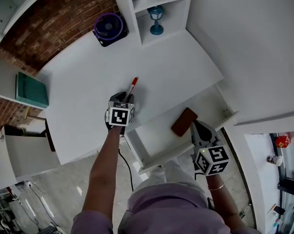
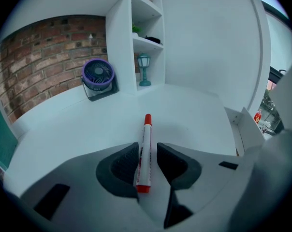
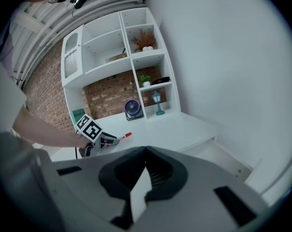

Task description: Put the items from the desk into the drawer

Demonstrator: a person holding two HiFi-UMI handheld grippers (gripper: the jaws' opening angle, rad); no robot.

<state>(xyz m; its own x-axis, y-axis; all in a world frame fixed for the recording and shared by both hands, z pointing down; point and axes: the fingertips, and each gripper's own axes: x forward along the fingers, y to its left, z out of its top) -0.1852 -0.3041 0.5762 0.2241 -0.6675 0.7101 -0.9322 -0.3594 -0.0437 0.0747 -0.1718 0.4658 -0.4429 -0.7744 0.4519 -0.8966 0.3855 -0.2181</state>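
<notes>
A white marker with a red cap (image 1: 133,86) lies pointing away from me on the white desk (image 1: 88,82). My left gripper (image 1: 125,97) is shut on its rear half. The left gripper view shows the marker (image 2: 146,134) held between the dark pads (image 2: 124,166). To the right, the drawer (image 1: 156,135) stands pulled open with a brown flat item (image 1: 184,122) inside. My right gripper (image 1: 195,126) hovers over the drawer's right part, its jaws together and empty. The right gripper view shows this gripper (image 3: 146,151) shut, and the left gripper (image 3: 105,141) with the marker (image 3: 126,135) farther off.
A purple fan (image 1: 109,28) sits at the desk's back by the brick wall. White shelves hold a blue lantern (image 1: 156,18). A teal box (image 1: 31,90) stands on the left ledge. A black cable (image 1: 127,165) hangs below the desk's front edge.
</notes>
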